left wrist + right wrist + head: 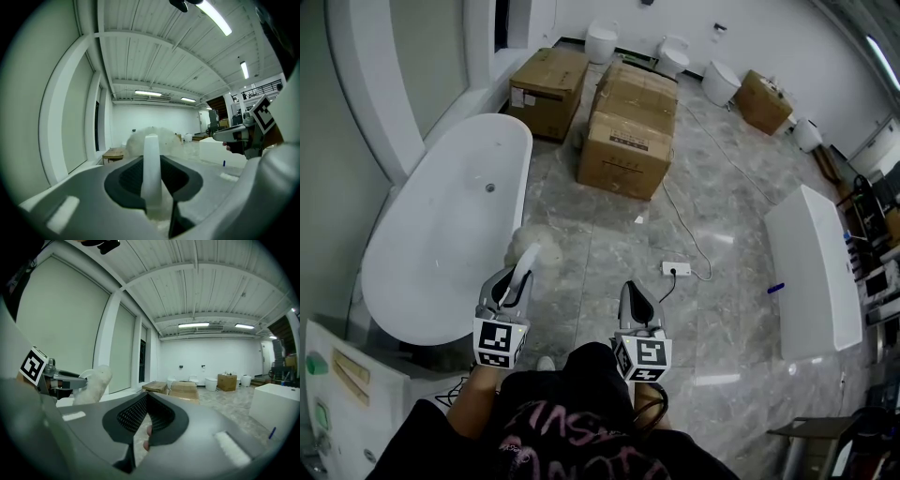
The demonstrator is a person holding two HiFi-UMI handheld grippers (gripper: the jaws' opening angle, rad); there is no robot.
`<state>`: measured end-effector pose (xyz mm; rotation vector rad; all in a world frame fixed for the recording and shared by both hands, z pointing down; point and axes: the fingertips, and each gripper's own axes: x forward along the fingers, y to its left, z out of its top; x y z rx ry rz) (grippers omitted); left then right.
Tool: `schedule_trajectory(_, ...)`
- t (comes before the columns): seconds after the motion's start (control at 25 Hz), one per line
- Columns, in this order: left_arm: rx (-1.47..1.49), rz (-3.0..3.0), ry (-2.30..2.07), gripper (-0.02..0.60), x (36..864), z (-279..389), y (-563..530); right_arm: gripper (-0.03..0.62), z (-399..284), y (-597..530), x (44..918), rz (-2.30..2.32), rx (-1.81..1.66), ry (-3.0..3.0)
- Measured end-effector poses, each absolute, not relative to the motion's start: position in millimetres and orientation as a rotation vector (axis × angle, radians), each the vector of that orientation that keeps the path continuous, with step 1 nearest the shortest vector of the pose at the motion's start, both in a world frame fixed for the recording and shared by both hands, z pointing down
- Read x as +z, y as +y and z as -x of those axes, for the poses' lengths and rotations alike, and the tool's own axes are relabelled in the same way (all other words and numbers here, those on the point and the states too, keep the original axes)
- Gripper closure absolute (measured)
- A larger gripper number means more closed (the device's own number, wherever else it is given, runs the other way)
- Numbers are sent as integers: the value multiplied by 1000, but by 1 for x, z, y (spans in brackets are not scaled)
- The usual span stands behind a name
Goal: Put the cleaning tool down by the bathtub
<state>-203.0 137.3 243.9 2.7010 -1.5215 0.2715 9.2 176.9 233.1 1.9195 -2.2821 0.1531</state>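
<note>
Grey marble floor (609, 234), showroom, white tub (441, 234) on my left. To set the tool (531, 246) down well, I'd lower it slowly onto bare floor just beside the tub's wall, fluffy head first, and let go only once it rests. My left gripper (514, 284) is clamped on its white handle, the head held out over the floor near the tub. My right gripper (636, 302) has its jaws together, holding nothing.

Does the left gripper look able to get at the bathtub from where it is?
Probably yes. The bathtub lies right beside the left gripper, on its left, and nothing stands between them. Its jaws are shut on the cleaning tool.
</note>
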Motion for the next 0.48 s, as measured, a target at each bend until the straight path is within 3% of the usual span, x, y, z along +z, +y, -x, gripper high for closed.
schedule_trajectory(0.48,277,-2738,-1505,489,246,200,121,569,-11,164,243,-1938,168,-2275)
